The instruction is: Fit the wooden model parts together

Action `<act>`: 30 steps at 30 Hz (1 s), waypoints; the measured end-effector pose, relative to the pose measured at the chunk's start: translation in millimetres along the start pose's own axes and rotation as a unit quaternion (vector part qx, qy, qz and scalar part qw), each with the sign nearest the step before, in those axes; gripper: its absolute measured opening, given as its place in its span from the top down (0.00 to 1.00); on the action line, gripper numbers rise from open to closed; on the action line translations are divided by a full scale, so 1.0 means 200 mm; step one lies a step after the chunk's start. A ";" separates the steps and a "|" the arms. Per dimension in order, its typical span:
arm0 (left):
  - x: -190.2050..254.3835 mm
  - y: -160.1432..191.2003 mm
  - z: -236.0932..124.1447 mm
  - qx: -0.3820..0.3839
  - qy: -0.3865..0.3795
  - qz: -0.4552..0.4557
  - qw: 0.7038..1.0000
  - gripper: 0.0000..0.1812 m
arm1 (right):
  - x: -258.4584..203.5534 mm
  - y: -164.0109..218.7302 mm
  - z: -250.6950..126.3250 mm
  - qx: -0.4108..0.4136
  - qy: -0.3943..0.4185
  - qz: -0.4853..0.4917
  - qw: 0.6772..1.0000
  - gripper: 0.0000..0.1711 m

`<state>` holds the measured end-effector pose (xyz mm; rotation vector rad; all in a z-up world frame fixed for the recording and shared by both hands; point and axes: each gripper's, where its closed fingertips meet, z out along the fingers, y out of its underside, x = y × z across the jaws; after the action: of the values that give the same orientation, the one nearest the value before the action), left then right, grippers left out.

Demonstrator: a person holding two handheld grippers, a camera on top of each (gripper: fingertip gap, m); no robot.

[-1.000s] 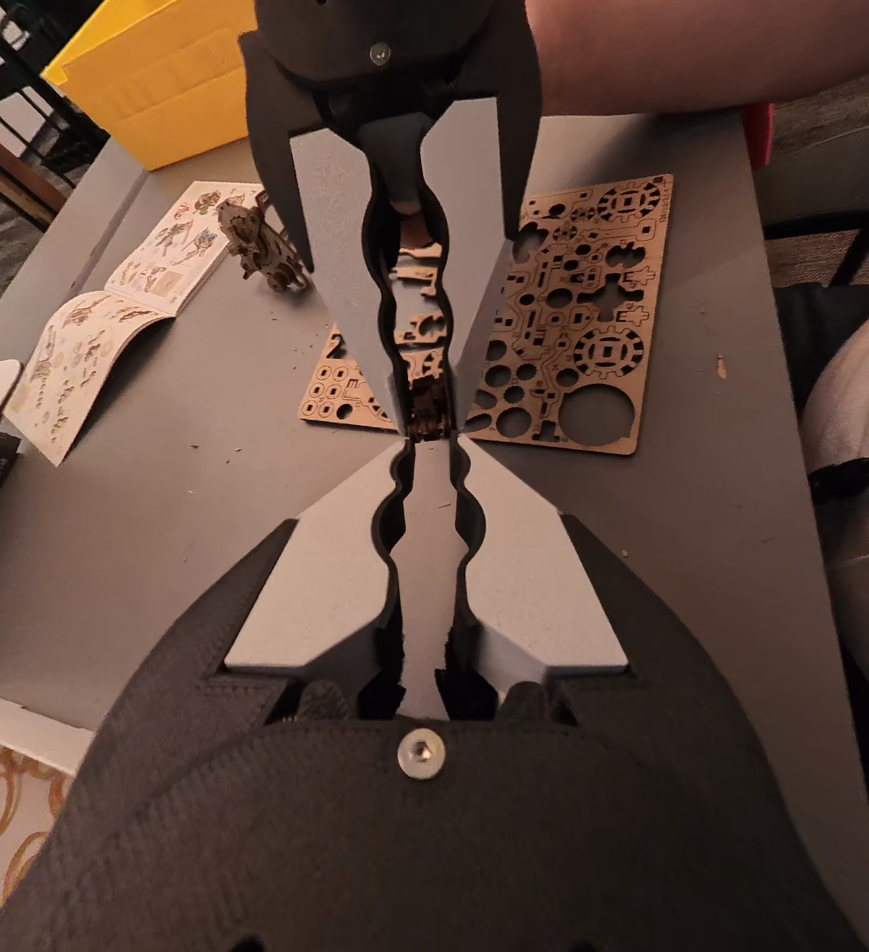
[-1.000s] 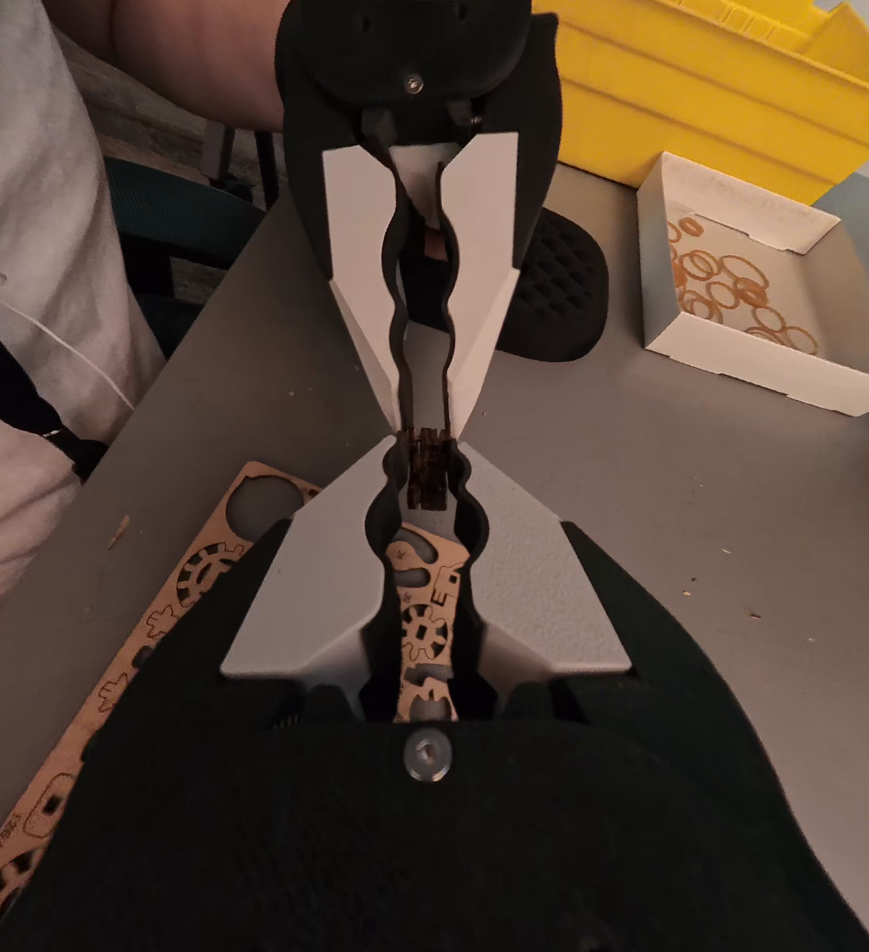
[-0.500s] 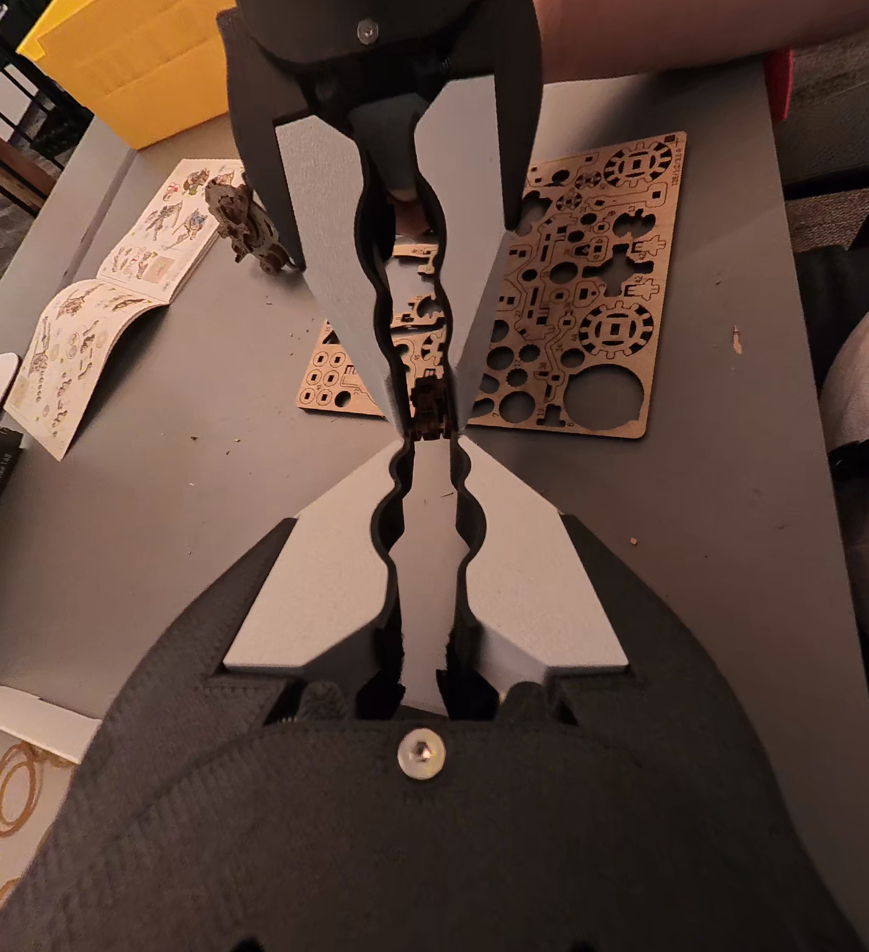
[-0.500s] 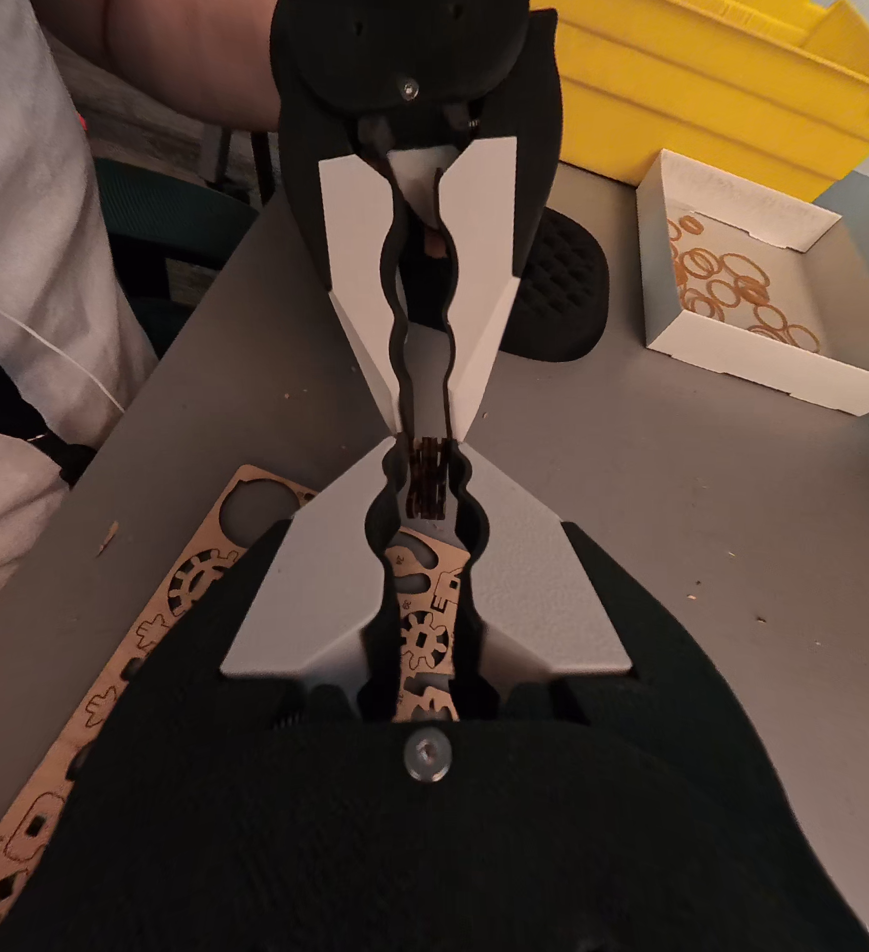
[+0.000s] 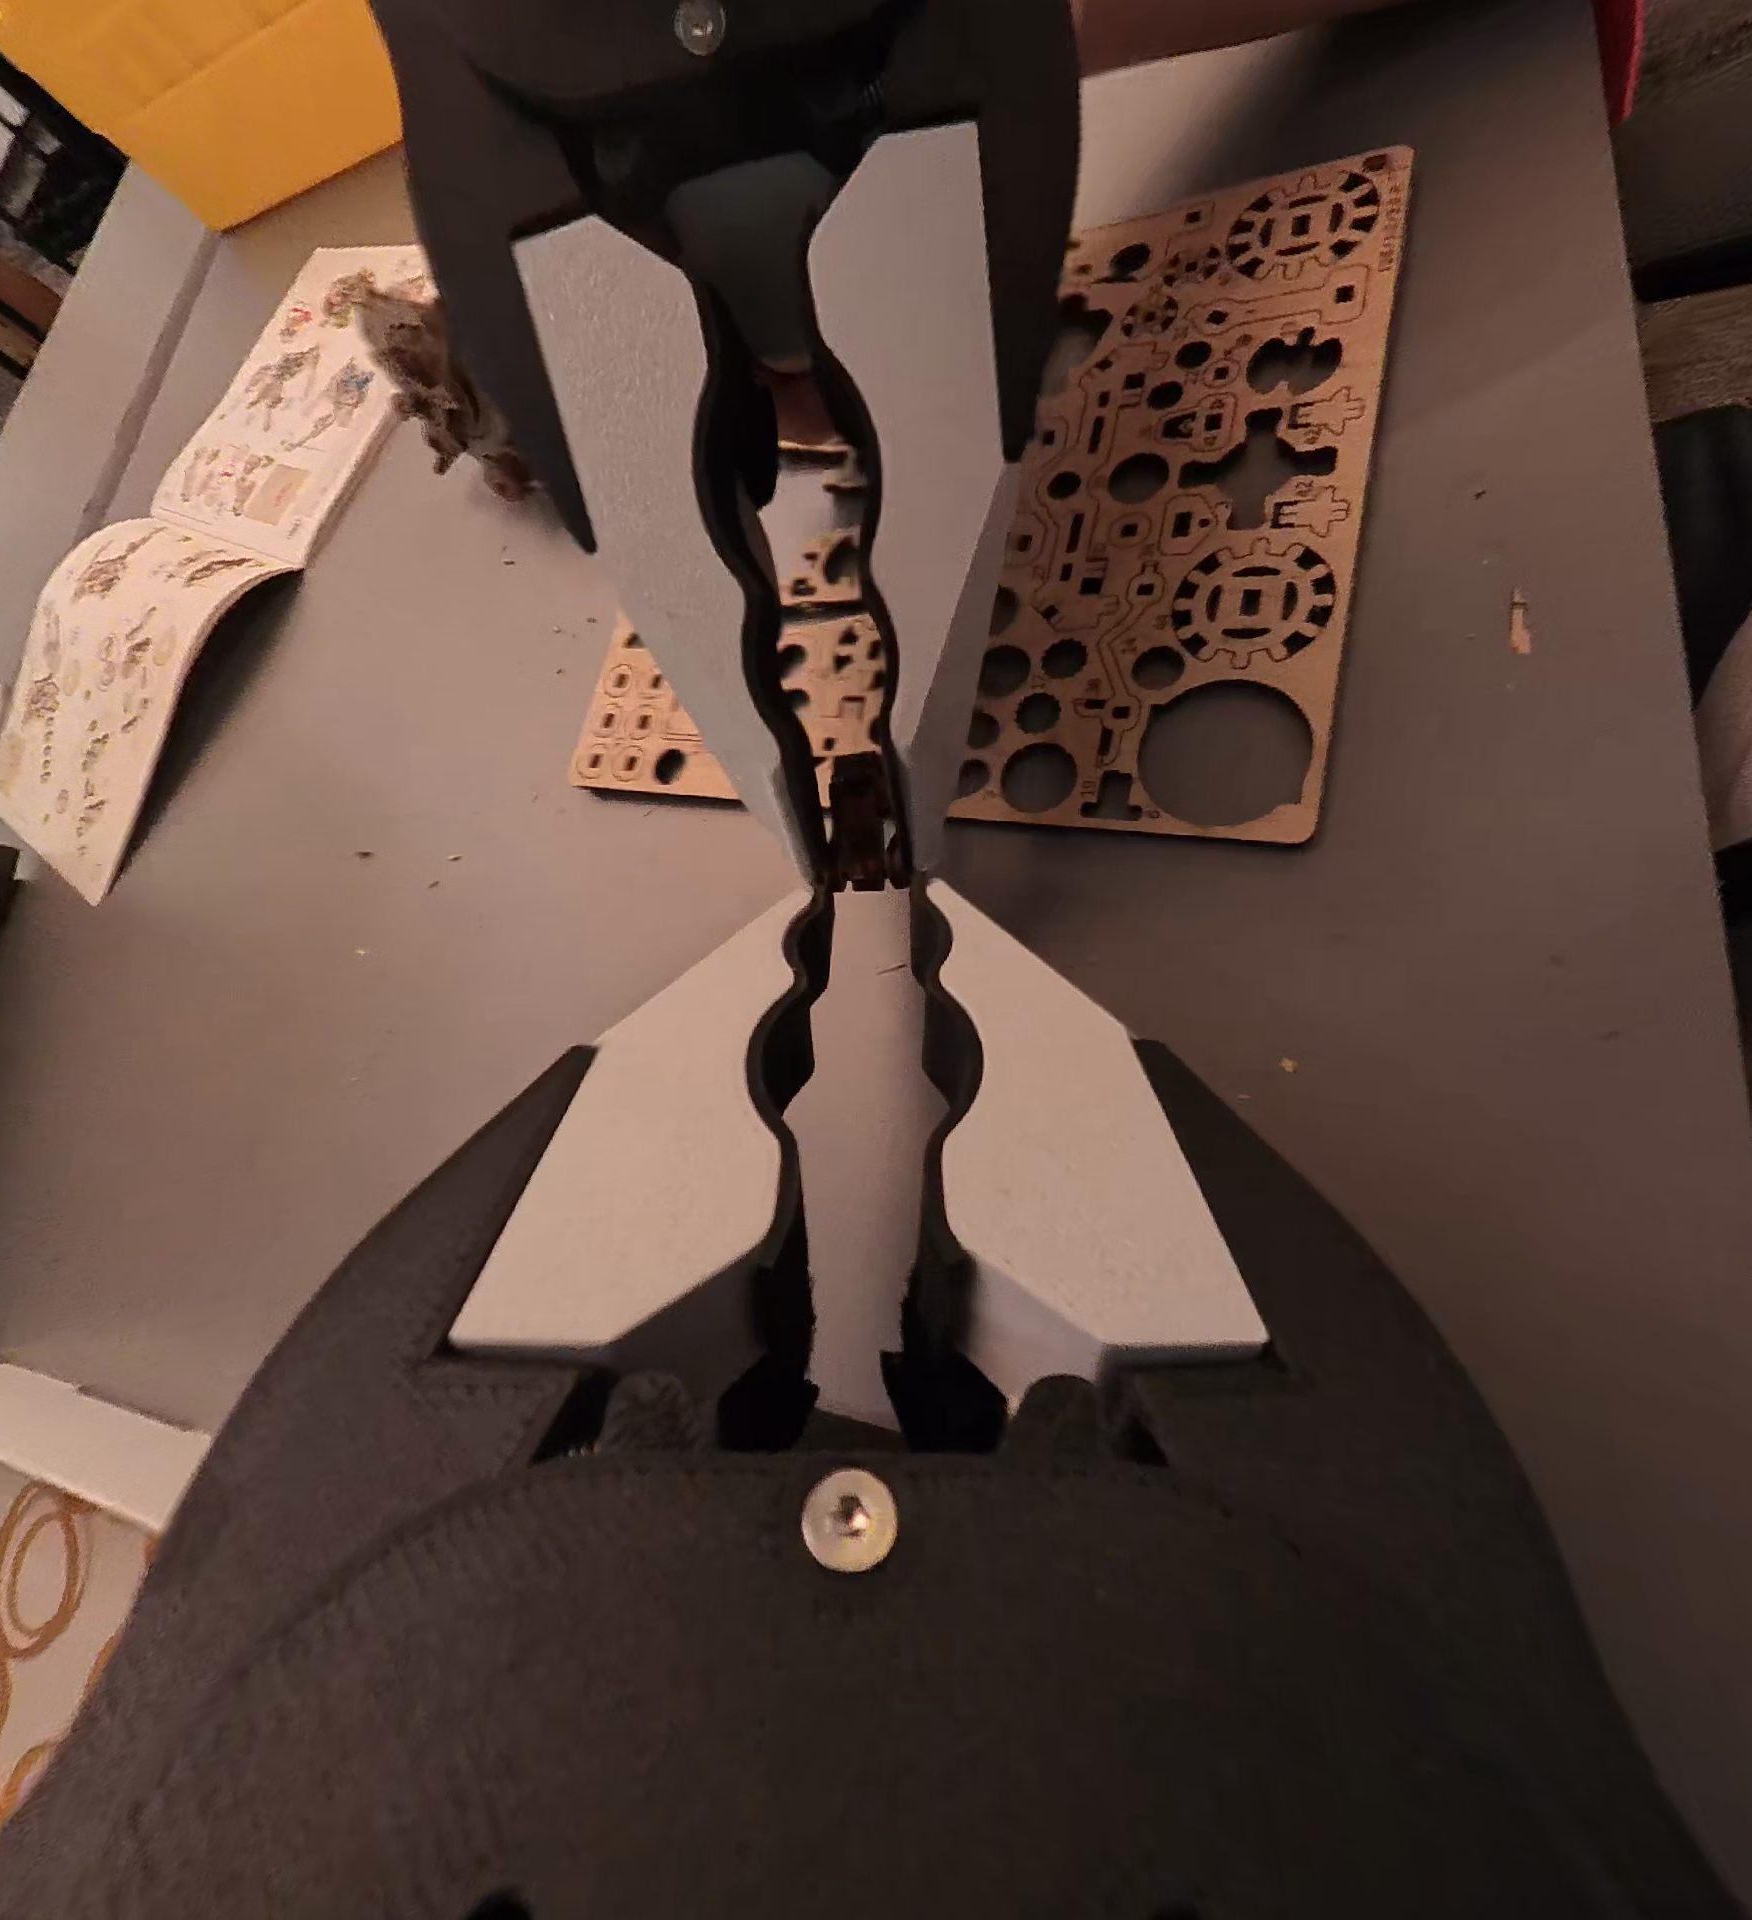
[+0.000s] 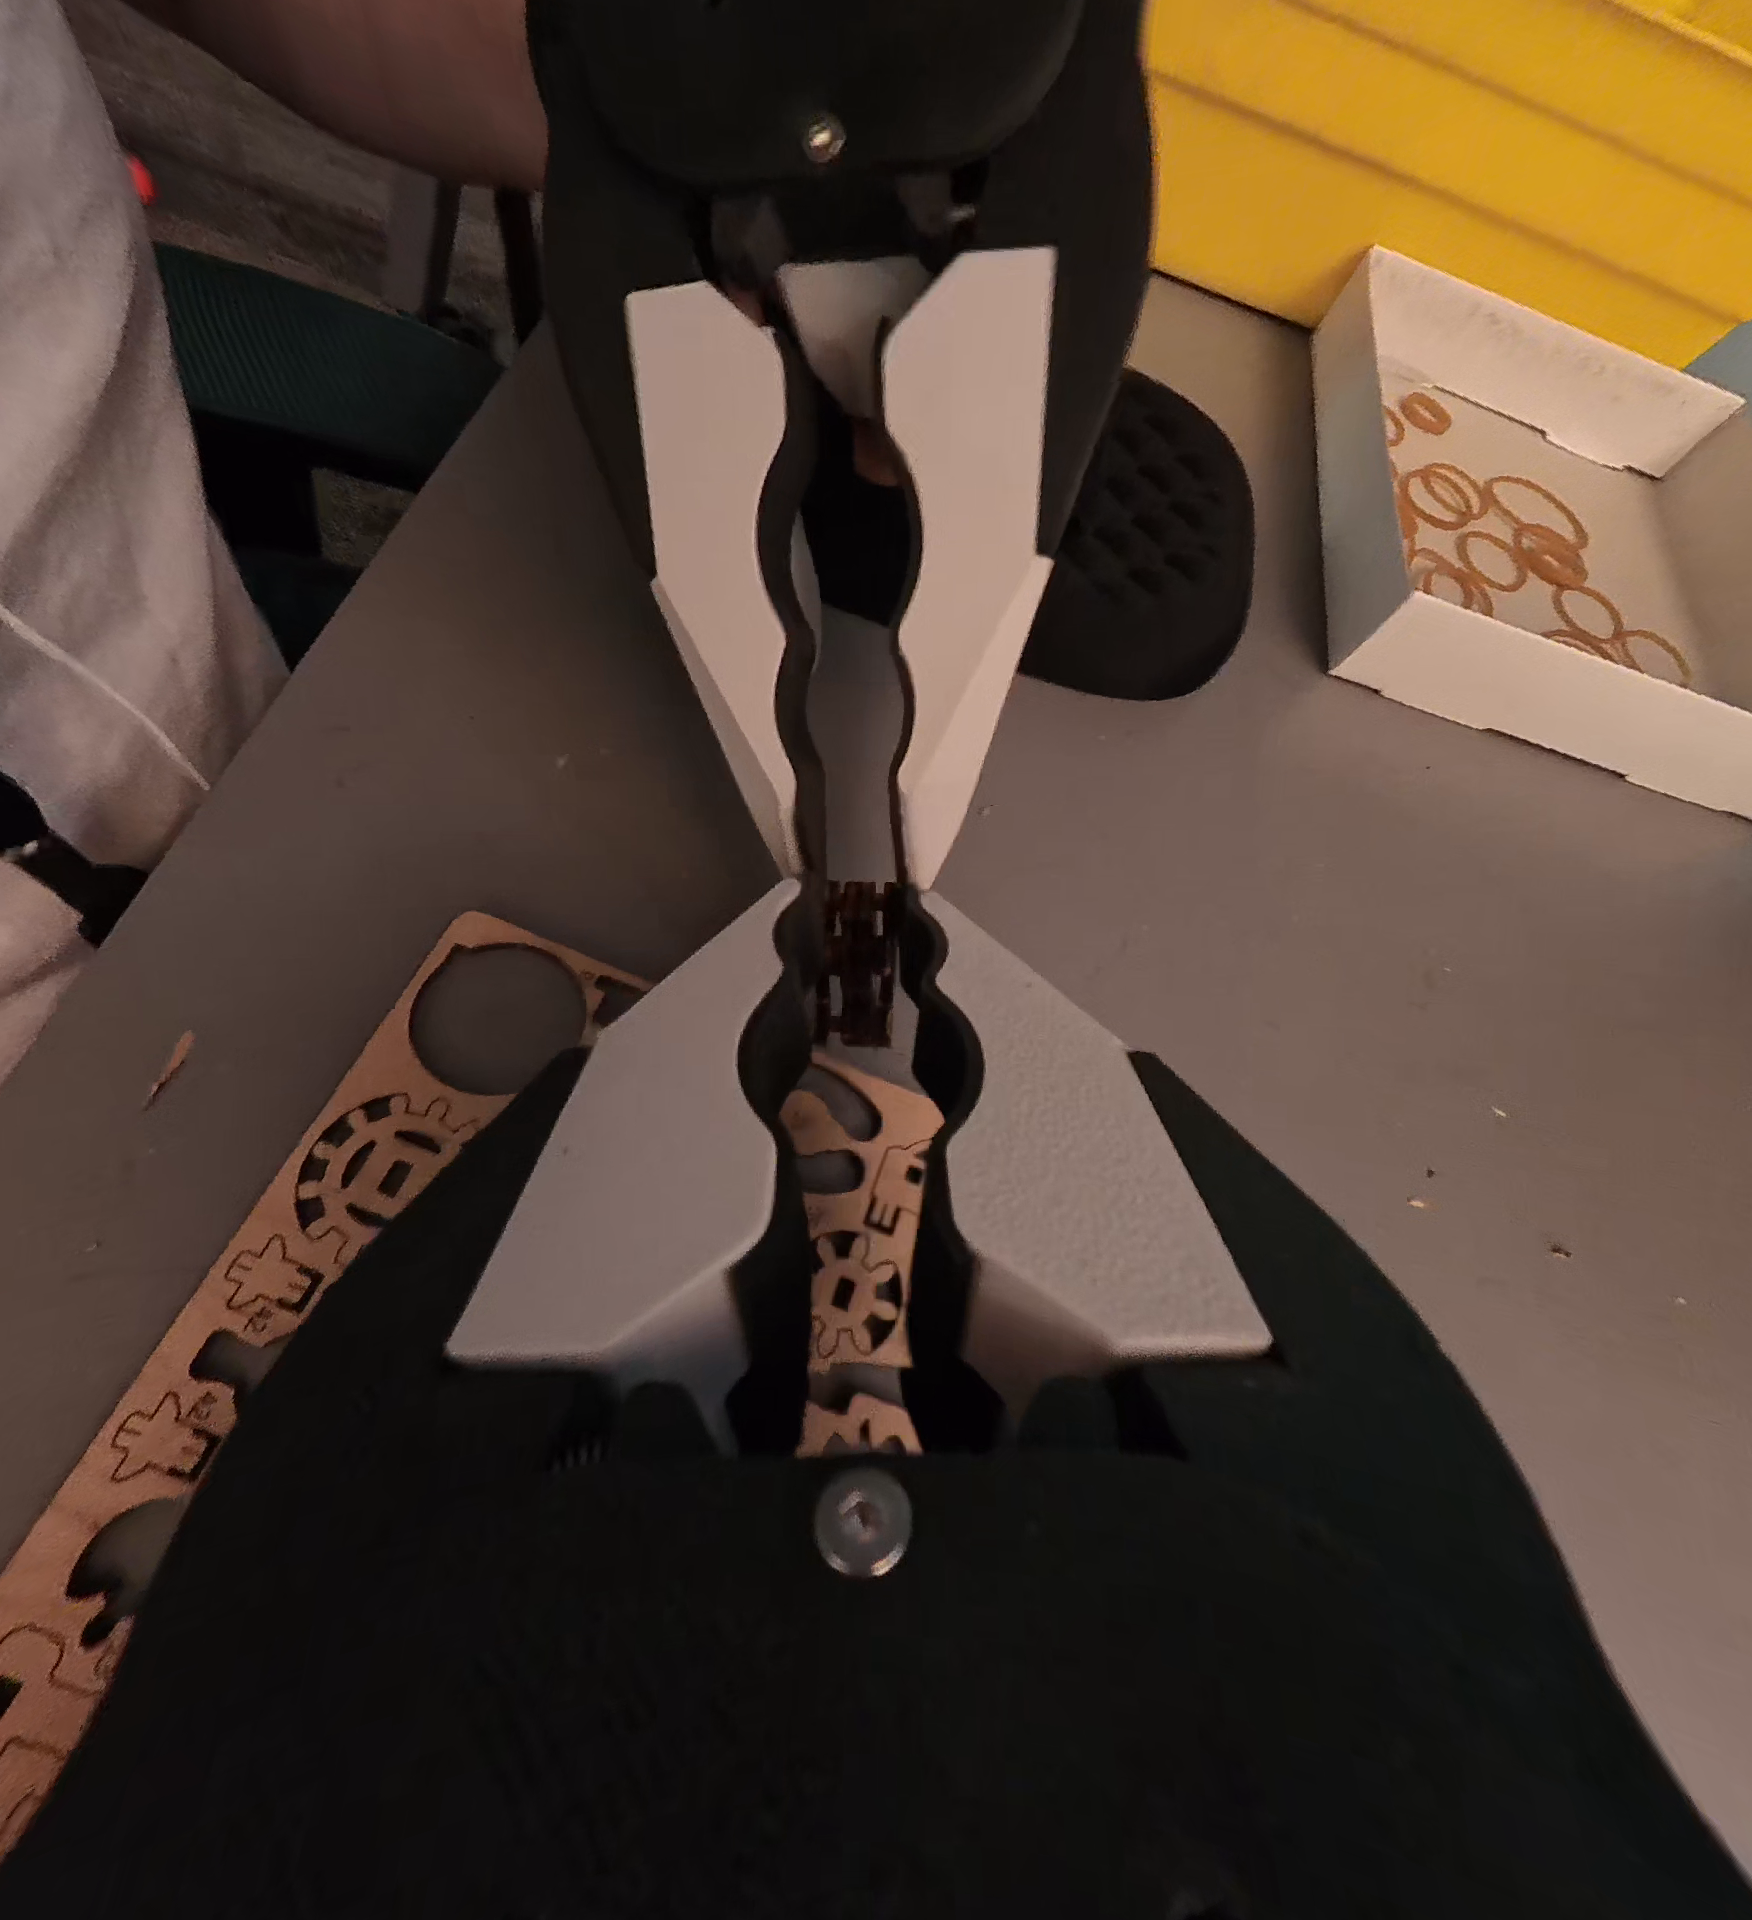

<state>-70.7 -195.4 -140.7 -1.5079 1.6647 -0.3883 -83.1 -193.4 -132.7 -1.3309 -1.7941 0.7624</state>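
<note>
Both grippers shifted slightly over table (image 5: 228,1039), tips still meeting | left gripper (image 5: 859,902) and right gripper (image 6: 856,940) each clenched on wooden part (image 6: 859,966) | part mid-air between opposed tips, long axis along fingers

right gripper (image 6: 856,940) pinching wooden part (image 6: 859,971), left gripper (image 6: 851,883) opposite

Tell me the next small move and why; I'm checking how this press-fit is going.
Probably keep both grips and press the tips gently together along their shared line. The left gripper and right gripper meet tip to tip above the grey table, jaws closed on the small dark wooden part stack; whether it is fully seated is unclear.
</note>
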 end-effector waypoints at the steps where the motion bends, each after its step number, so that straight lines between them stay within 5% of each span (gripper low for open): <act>1: -0.02 0.00 -0.01 0.006 -0.007 -0.007 1.000 0.93 | 0.01 -0.01 -0.01 0.012 0.000 0.020 1.000 0.92; 5: -0.06 -0.04 -0.04 0.036 0.010 -0.082 0.996 0.93 | 0.02 -0.03 -0.03 0.027 -0.013 0.044 0.999 0.86; 12: -0.06 -0.06 -0.06 0.050 0.042 -0.122 0.990 0.93 | 0.03 -0.03 -0.04 0.034 -0.011 0.057 0.998 0.92; 30: -0.04 -0.03 -0.03 0.027 0.015 -0.082 0.996 0.93 | 0.03 0.00 -0.02 0.006 -0.015 0.066 0.998 0.92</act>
<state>-71.2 -190.8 -129.7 -1.6114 1.5458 -0.5421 -81.1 -188.4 -129.3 -1.4480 -1.7365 0.8665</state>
